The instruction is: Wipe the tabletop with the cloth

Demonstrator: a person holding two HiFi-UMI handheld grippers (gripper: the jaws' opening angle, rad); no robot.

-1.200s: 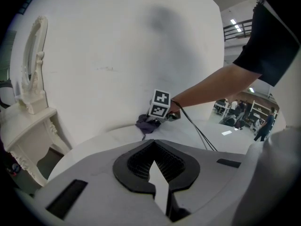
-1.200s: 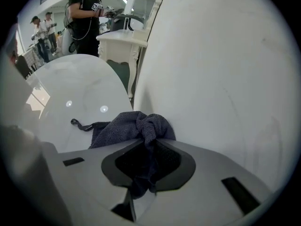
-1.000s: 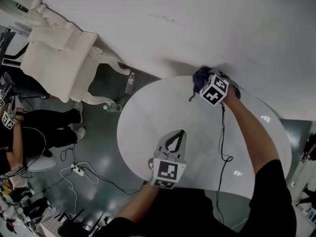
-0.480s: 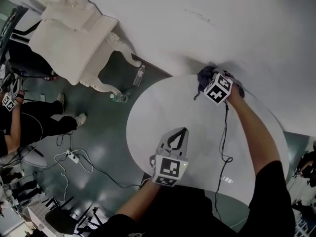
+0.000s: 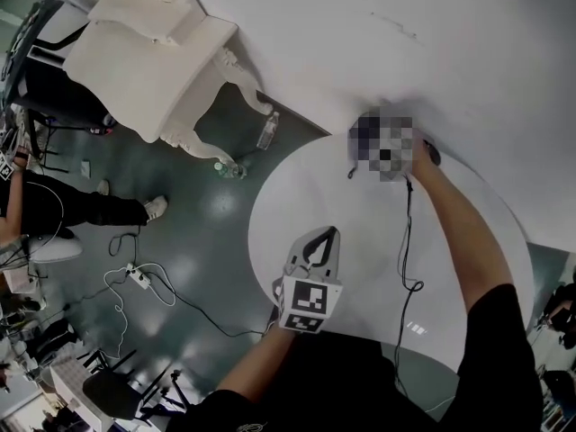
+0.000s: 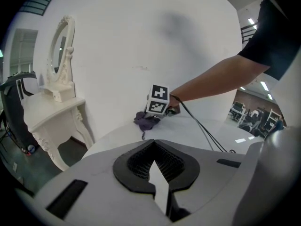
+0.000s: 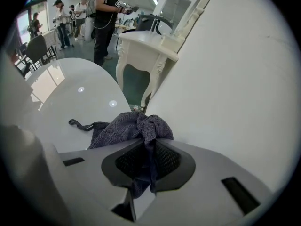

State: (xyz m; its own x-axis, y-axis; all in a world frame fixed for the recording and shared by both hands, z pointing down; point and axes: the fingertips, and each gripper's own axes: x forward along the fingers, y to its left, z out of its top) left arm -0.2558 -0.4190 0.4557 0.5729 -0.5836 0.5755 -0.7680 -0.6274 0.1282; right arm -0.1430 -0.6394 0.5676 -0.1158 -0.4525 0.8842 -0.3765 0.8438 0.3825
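While clamped between the jaws of the right gripper, lies bunched just ahead of the pads as a dark blue cloth, at the far edge of the round white tabletop, close to the wall. Trails a thin loop sideways over the surface. Closed on nothing at the left gripper, jaws together, above the near side, well apart from the cloth.

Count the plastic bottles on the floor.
2. One bottle near the wall; the other bottle by the dressing table's leg, left of the round table. Furniture may hide more.
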